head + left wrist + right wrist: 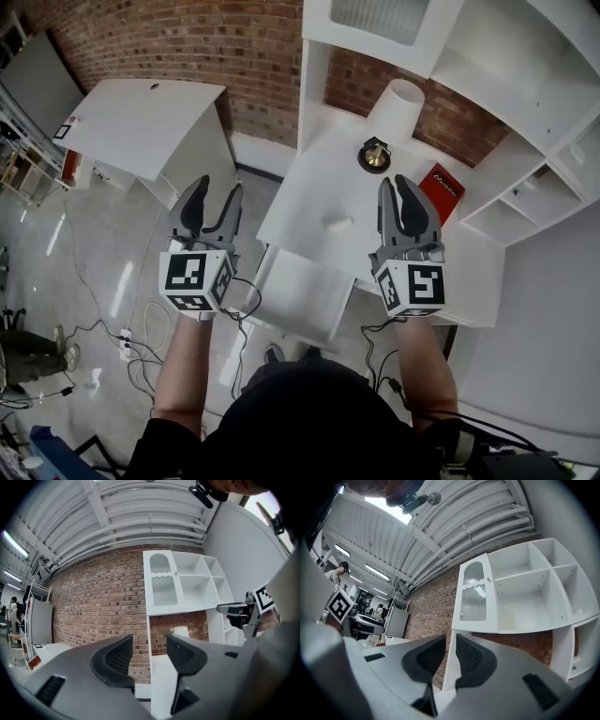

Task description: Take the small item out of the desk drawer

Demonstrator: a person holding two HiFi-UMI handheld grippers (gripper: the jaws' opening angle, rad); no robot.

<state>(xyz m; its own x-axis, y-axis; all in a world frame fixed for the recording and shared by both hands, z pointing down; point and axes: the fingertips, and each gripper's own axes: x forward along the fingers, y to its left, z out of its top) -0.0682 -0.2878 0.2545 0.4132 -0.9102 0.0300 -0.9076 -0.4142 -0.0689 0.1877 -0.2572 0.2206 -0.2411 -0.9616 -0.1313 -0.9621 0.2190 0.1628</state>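
The left tongs (217, 192) hang off the left edge of the white desk (305, 202), with the floor below them. Their jaws stand moderately apart, and the left gripper view shows only the brick wall and the shelf unit through the gap. The right tongs (394, 184) are over the desk top, their jaws drawn in to a narrow slit that is not quite closed, with nothing between the pads. Both tongs are therefore empty and touch nothing. Between them and lower down, the desk drawer (302, 292) stands pulled out towards the person, and what shows of its white floor looks bare, though the glare makes that hard to be sure of. Ahead of the drawer, just left of the right tongs and well right of the left ones, a small pale oval item (337, 224) lies on the desk top. I take this for the task's thing, but it is too small to identify. Beyond the right tongs are a brass bell (375, 156) and a white cylinder (397, 105), and a red book (441, 192) lies just to their right. If that reading is right, the opening and the lifting out are already done. What remains is at most pushing the drawer back in, which the task sentence does not ask for. If instead the item is still in a hidden part of the drawer, the reach and the grasp both remain.
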